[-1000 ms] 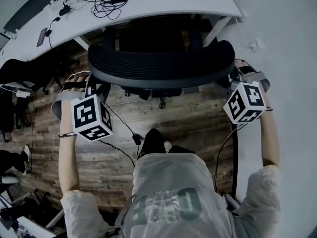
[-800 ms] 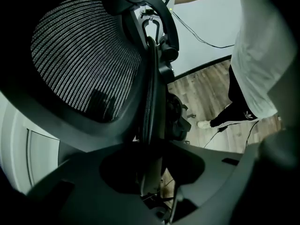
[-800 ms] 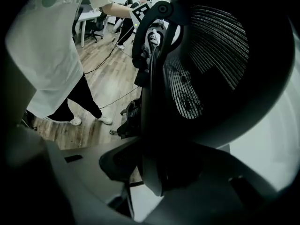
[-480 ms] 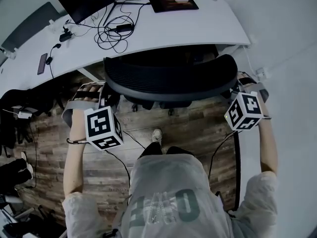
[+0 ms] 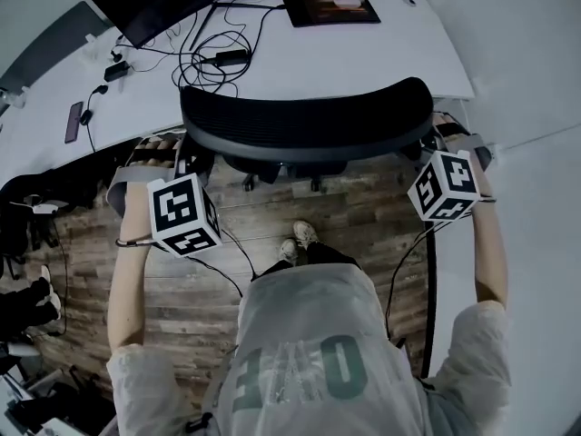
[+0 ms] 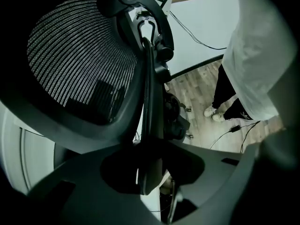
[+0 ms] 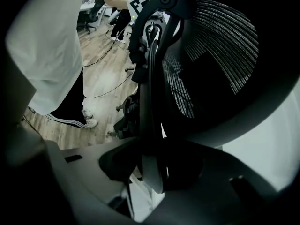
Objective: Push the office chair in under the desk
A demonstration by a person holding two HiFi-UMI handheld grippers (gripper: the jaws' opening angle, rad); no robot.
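The black mesh office chair (image 5: 304,121) stands against the white desk (image 5: 381,62), its seat hidden beneath the top. My left gripper (image 5: 186,160) holds the backrest's left edge, and my right gripper (image 5: 438,139) holds its right edge. In the left gripper view the backrest frame (image 6: 151,102) runs straight down between the jaws of the left gripper (image 6: 150,172), which are shut on it. The right gripper view shows the same: the frame rim (image 7: 151,107) is clamped in the right gripper (image 7: 152,168). The mesh (image 6: 79,60) fills the space beside each grip.
On the desk lie a dark monitor (image 5: 136,3), a tablet (image 5: 329,4), tangled cables (image 5: 204,57) and a phone (image 5: 72,121). Dark bags (image 5: 27,203) sit on the wood floor at left. My feet (image 5: 300,239) stand behind the chair. A cable (image 5: 413,262) trails at right.
The chair has rolled forward toward the desk, its seat now hidden under the top. Both grippers travelled with the backrest, still clamped on it, and the feet stepped forward.
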